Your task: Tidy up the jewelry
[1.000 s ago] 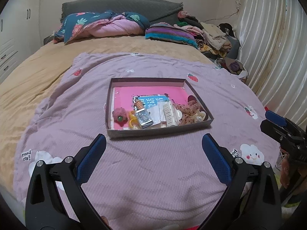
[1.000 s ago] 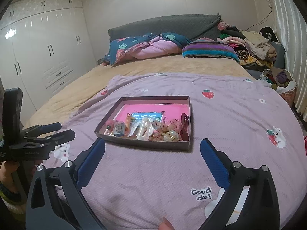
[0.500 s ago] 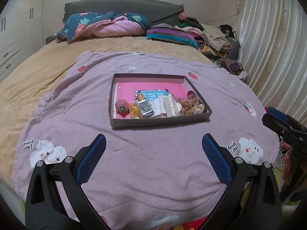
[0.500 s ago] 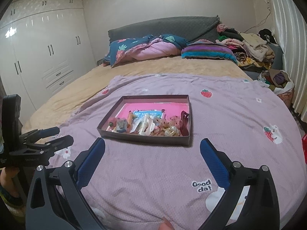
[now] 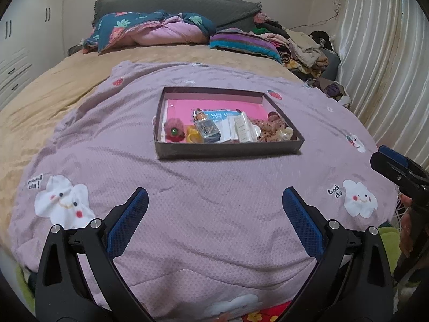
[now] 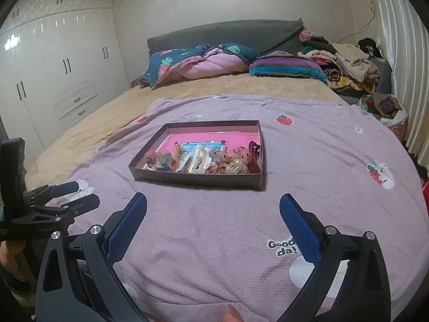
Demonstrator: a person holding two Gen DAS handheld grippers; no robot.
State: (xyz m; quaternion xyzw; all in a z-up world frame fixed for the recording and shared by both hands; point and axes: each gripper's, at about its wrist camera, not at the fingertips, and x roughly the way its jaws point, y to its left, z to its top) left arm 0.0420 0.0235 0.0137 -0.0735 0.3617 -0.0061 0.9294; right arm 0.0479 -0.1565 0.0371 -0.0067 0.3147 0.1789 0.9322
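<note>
- Left wrist view: the left gripper [image 5: 214, 206] hangs over the near edge of a lilac quilt [image 5: 203, 187], its blue-padded fingers [image 5: 128, 220] spread wide with nothing between them.
- A shallow dark box [image 5: 228, 149] with a pink floor lies flat on the quilt, well ahead of both grippers.
- All the jewelry is heaped along the box's near wall; the far half of the pink floor is bare.
- From left to right in that heap: a fuzzy pink flower piece [image 5: 174, 131], a yellow piece [image 5: 193, 136], a small clear bottle [image 5: 206, 128] with an orange top, a white comb-like clip [image 5: 244, 130], and a spotted fabric scrunchie [image 5: 270, 131] beside a pale translucent clip [image 5: 285, 133].
- A blue card [image 5: 218, 114] lies on the pink floor behind the bottle.
- Right wrist view: the right gripper [image 6: 213, 209] also hovers low over the quilt, its jaws wide apart and empty.
- A dark red claw clip [image 6: 254, 153] lies against the box's right wall in this view.
- Each gripper appears at the edge of the other's view, well apart and off the box.
- A fingertip [image 6: 232, 315] shows at the bottom edge below the right gripper.
</note>
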